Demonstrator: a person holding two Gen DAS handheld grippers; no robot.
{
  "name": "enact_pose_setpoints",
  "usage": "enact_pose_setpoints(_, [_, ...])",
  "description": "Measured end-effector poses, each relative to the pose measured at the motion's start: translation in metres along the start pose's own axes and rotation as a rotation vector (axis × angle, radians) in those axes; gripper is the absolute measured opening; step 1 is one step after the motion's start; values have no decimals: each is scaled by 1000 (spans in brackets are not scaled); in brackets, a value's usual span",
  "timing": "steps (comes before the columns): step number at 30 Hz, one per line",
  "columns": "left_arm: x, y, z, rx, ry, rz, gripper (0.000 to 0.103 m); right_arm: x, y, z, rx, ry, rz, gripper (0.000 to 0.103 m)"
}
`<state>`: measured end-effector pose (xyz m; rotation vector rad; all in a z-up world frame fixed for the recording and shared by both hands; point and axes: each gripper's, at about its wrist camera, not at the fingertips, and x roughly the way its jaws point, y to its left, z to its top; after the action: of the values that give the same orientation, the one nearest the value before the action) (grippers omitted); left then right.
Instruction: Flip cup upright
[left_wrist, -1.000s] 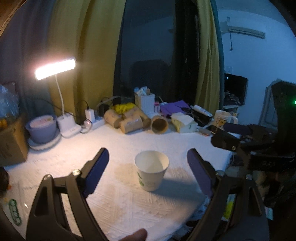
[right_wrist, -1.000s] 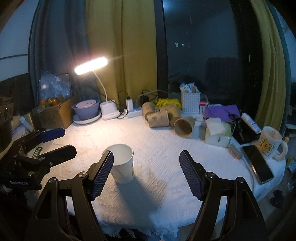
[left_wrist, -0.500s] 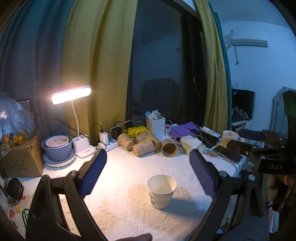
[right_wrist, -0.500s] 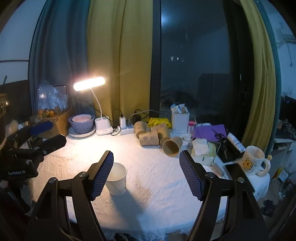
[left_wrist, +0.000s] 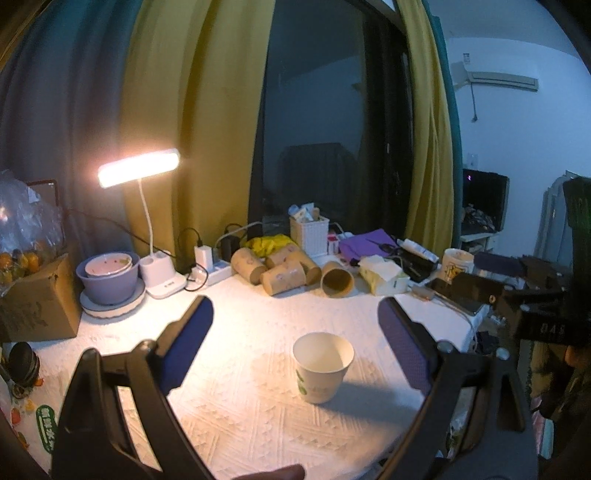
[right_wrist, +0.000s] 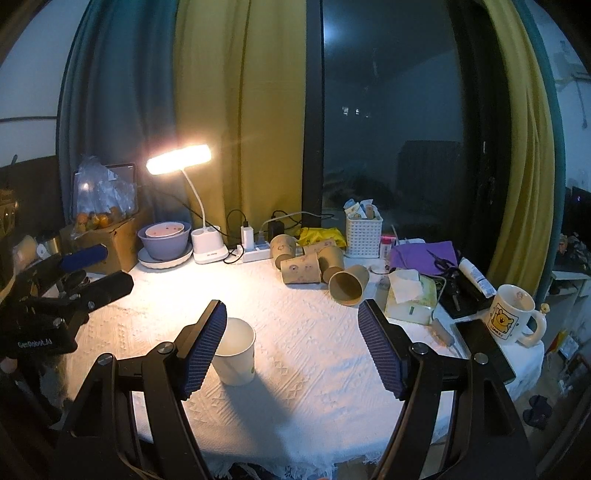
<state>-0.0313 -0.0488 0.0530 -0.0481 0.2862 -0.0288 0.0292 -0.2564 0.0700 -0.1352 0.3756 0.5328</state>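
Note:
A white paper cup (left_wrist: 322, 366) with a green print stands upright, mouth up, on the white tablecloth (left_wrist: 258, 406). In the right wrist view the cup (right_wrist: 236, 350) is partly behind my right gripper's left finger. My left gripper (left_wrist: 295, 350) is open and empty, held back from the cup and above the table. My right gripper (right_wrist: 291, 347) is open and empty, with the cup to its left. The right gripper also shows at the right edge of the left wrist view (left_wrist: 517, 291), and the left gripper at the left edge of the right wrist view (right_wrist: 88, 273).
Several brown paper cups (right_wrist: 306, 266) lie on their sides at the back. A lit desk lamp (right_wrist: 184, 162), purple bowl (right_wrist: 164, 243), cardboard box (left_wrist: 37, 302), white basket (right_wrist: 364, 232), tissue box (right_wrist: 410, 299), phone (right_wrist: 484, 347) and yellow-print mug (right_wrist: 513, 314) ring the table.
Both grippers have drawn back and risen from the cup, so the table looks farther away. The cup stands in the same place.

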Motion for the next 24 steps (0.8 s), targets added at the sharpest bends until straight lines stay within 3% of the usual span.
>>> enact_pose_setpoints(24, [1, -2, -3, -2, 9, 1, 92, 7, -1, -6, 9, 17, 5, 77])
